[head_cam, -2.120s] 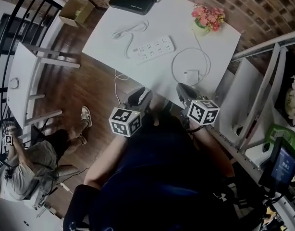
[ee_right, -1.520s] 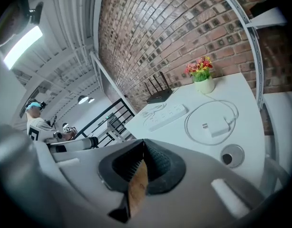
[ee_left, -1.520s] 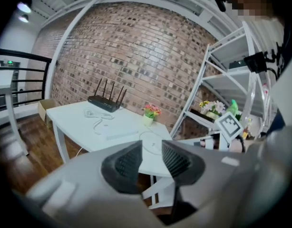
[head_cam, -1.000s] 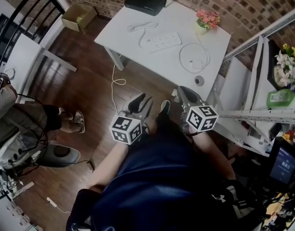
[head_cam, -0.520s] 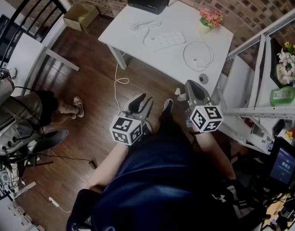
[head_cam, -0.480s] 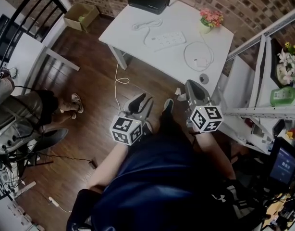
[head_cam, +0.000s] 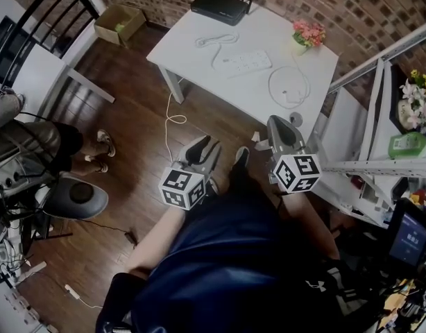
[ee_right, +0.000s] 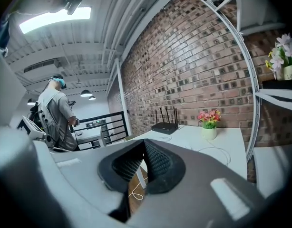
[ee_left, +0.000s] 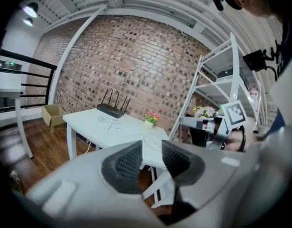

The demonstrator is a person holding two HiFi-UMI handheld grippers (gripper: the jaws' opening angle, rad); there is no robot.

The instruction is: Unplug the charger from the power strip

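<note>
Grippers short of the table (head_cam: 192,64) at 12 o'clock
Left gripper (head_cam: 206,143) spread, right gripper (head_cam: 277,123) pressed together, both empty; tugging the charger (head_cam: 291,94) could drag the loose power strip (head_cam: 242,61).

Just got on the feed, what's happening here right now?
A person stands back from the white table with a gripper in each hand, neither touching anything. The left gripper has its jaws apart and empty; the right gripper is shut on nothing. On the table lie the power strip, a coiled white cable, a router and a flower pot. The unplugging hasn't started; from this far I can't tell what is plugged into the strip.
</note>
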